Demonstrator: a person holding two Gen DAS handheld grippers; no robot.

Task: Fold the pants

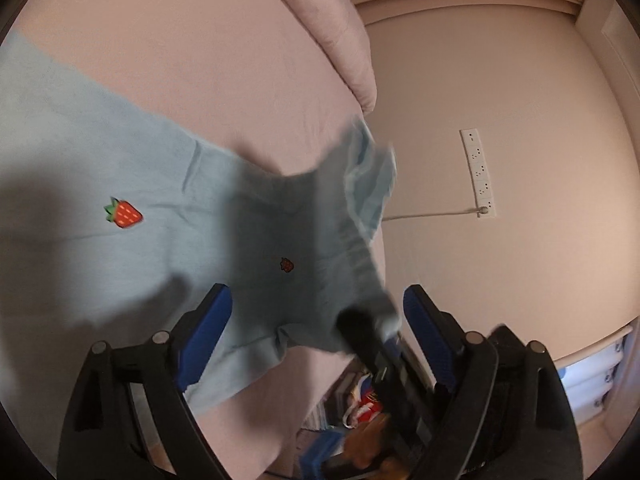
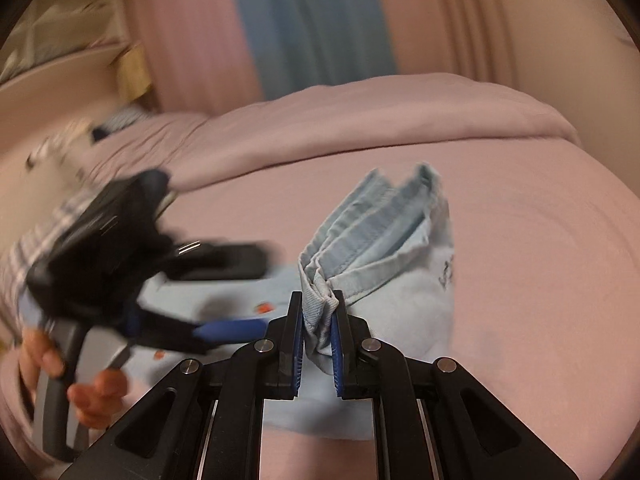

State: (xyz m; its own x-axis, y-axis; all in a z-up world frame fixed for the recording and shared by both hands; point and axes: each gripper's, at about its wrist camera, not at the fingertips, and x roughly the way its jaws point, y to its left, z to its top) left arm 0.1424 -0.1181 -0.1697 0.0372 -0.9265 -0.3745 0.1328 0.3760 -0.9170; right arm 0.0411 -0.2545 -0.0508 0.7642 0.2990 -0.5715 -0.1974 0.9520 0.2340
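Light blue pants [image 1: 120, 168] with red strawberry patches lie on the pink bed [image 1: 180, 60]. My left gripper [image 1: 318, 304] is open and empty, hovering over the pants near the bed's edge. My right gripper [image 2: 318, 304] is shut on the bunched ribbed waistband of the pants [image 2: 376, 236] and holds it lifted off the bed. In the left wrist view the right gripper [image 1: 360, 328] shows as a blurred black shape pinching the fabric. In the right wrist view the left gripper [image 2: 236, 292] is blurred at left, jaws apart, held by a hand.
A pink duvet [image 2: 360, 120] is bunched at the far side of the bed. A power strip [image 1: 478, 172] lies on the floor beside the bed, and cluttered items [image 1: 360, 408] sit below the bed's edge. Curtains [image 2: 304, 24] hang behind.
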